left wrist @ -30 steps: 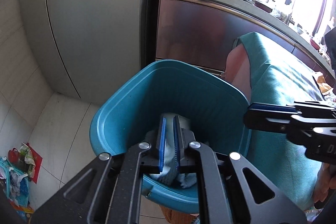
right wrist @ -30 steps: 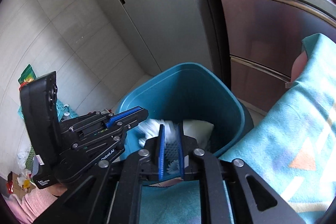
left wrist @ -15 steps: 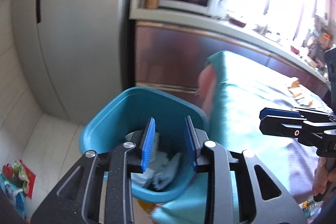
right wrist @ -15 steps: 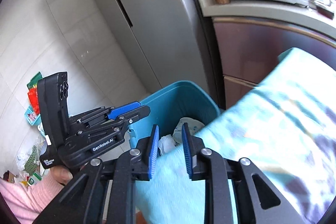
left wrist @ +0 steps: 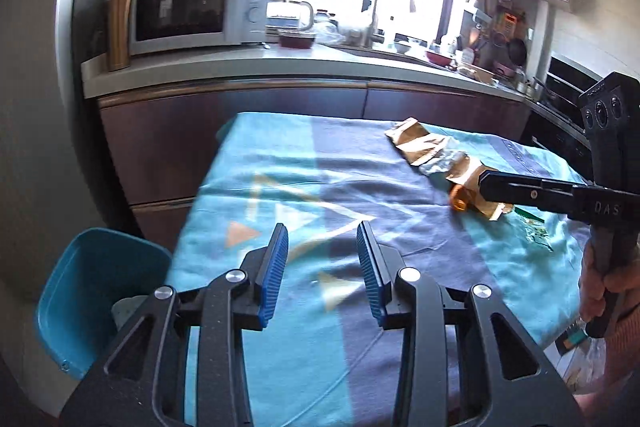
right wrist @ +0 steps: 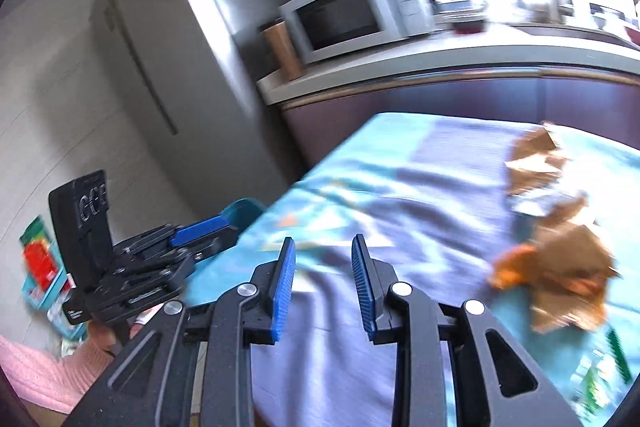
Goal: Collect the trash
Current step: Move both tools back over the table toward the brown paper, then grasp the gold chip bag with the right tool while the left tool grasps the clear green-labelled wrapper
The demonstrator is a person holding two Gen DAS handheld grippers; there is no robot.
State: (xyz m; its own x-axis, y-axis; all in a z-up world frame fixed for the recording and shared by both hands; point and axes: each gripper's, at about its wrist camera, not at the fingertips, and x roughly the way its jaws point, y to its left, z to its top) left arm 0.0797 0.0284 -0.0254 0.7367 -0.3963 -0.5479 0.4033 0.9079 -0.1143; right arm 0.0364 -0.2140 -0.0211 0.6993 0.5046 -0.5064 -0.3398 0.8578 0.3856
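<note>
Crumpled brown-and-silver foil wrappers are lying on the wrinkled teal-and-purple patterned tablecloth — creased, glossy, flattened in places. The left gripper, black with ribbed blue pads, is hovering over the cloth with its jaws opening and nothing between them; the wrappers are sitting ahead and to its right. The right gripper is also opening, empty — trash ahead to its right, blurred. The teal plastic bin is standing beside the table's left edge, crumpled paper inside. A white microwave is resting on the counter behind.
</note>
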